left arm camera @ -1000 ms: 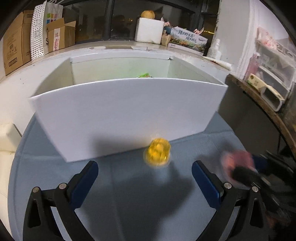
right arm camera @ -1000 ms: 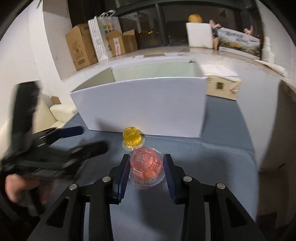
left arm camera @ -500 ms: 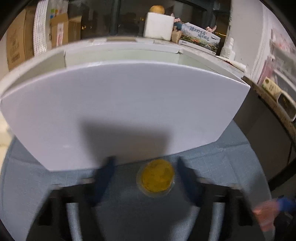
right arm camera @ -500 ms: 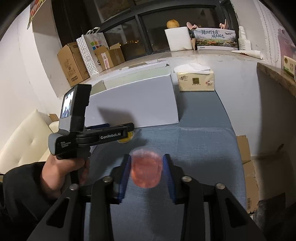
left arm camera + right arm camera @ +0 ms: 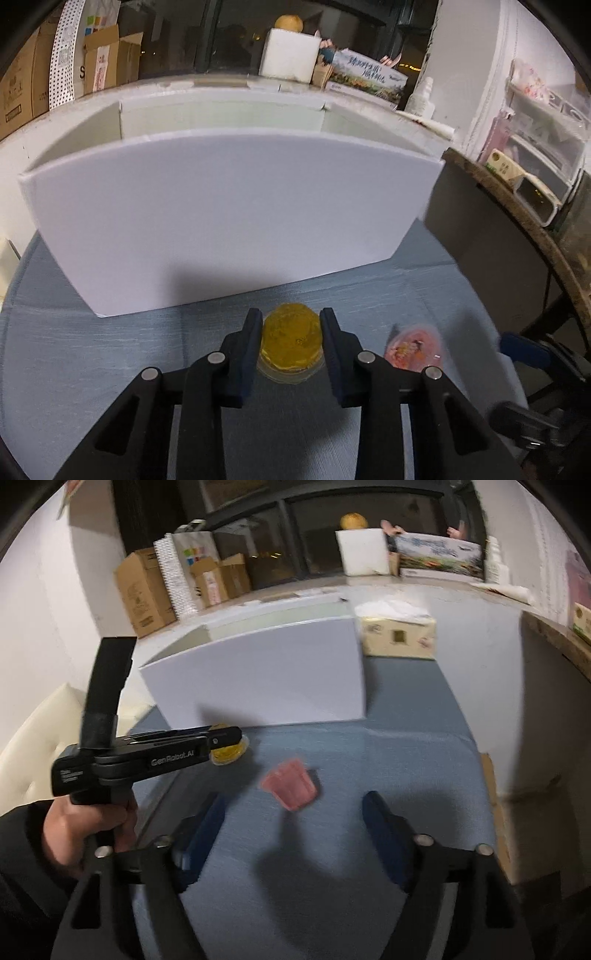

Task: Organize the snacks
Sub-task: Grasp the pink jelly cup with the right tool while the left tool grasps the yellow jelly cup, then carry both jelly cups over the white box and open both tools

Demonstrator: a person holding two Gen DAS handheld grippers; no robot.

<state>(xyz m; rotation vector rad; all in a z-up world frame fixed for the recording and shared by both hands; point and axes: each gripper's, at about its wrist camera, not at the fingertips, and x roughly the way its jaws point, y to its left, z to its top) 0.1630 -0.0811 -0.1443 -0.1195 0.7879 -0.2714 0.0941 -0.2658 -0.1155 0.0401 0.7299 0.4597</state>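
Left gripper point(image 5: 291, 338) jaws clamped on yellow cup point(image 5: 290, 341); right gripper point(image 5: 293, 805) jaws opening, empty; pink cup point(image 5: 290, 783) loose; both still outside box point(image 5: 229, 214).

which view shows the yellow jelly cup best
The left wrist view: the yellow jelly cup sits centred and sharp between the left gripper pads, shut on it. In the right wrist view the cup is small, mostly hidden behind that gripper.
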